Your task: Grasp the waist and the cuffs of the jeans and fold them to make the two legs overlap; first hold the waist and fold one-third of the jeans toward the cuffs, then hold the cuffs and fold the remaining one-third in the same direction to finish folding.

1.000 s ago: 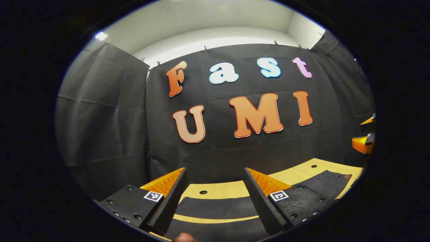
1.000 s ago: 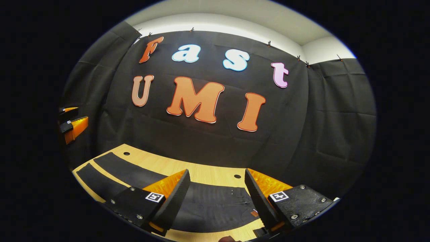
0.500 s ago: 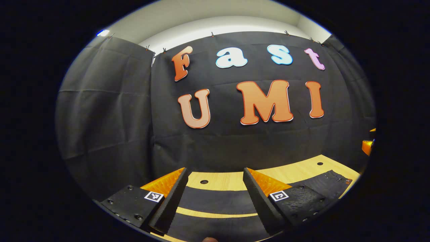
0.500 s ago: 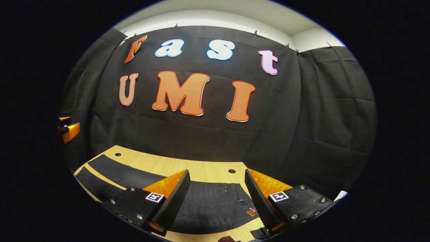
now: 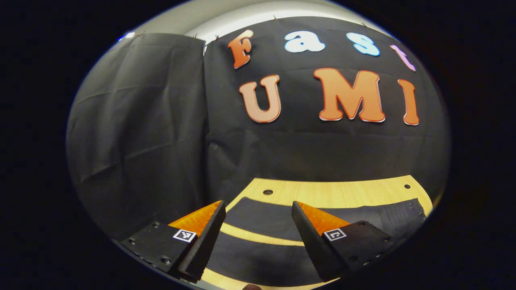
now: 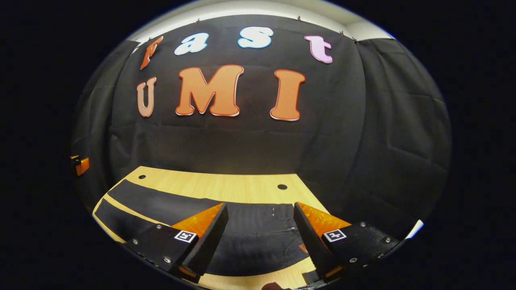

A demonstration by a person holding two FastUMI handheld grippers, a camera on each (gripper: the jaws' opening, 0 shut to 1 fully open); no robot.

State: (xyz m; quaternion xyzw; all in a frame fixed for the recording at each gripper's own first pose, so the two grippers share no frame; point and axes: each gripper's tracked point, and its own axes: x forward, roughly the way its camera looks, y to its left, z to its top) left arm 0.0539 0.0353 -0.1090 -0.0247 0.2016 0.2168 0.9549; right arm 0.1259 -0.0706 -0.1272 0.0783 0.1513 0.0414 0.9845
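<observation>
Black jeans (image 6: 250, 237) lie flat on a light wooden table (image 6: 225, 187), the two legs spread apart with a strip of wood between them. In the right gripper view the waist end is below my right gripper (image 6: 261, 215), which hovers open above it with nothing between its fingers. The legs run off to the left (image 6: 133, 201). In the left gripper view the two legs (image 5: 262, 215) stretch under my left gripper (image 5: 258, 213), also open and holding nothing, and the waist end (image 5: 403, 211) is at the far right.
Black cloth walls close in the table on the back and both sides. The tabletop has small round holes (image 6: 282, 187) near its far edge. The left gripper (image 6: 82, 164) appears small at the left edge of the right gripper view.
Both grippers have tipped downward and moved forward over the jeans, so more of the table and jeans is seen. The left gripper has also swung to its left. Both stay open.
</observation>
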